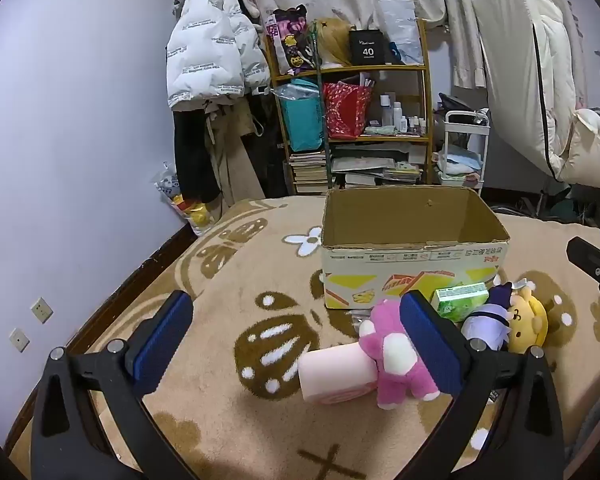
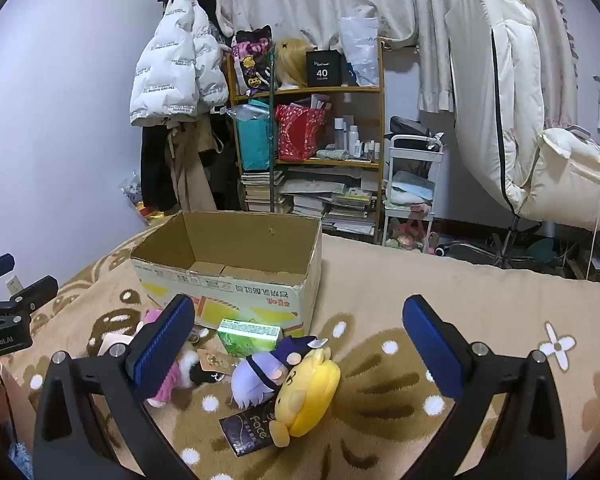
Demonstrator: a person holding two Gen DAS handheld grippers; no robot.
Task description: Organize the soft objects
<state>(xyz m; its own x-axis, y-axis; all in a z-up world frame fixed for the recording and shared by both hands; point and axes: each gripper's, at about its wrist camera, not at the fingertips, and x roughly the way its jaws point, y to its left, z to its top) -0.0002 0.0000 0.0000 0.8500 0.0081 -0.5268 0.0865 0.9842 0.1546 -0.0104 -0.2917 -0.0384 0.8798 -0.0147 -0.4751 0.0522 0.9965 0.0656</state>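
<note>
Cardboard box [image 2: 228, 272] empty; plush toys [image 2: 300, 388] beside it; both claws open.

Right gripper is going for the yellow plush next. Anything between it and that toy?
Nothing visible blocks the open right gripper from the yellow round plush toy. A purple-hatted plush doll leans against its left side and a dark sachet lies by its near end.

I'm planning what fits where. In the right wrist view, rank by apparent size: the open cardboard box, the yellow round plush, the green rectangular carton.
1. Open cardboard box, clearly largest.
2. Yellow round plush.
3. Green rectangular carton.
The plush lies nearer the camera, so its lead over the carton is unsure.
</note>
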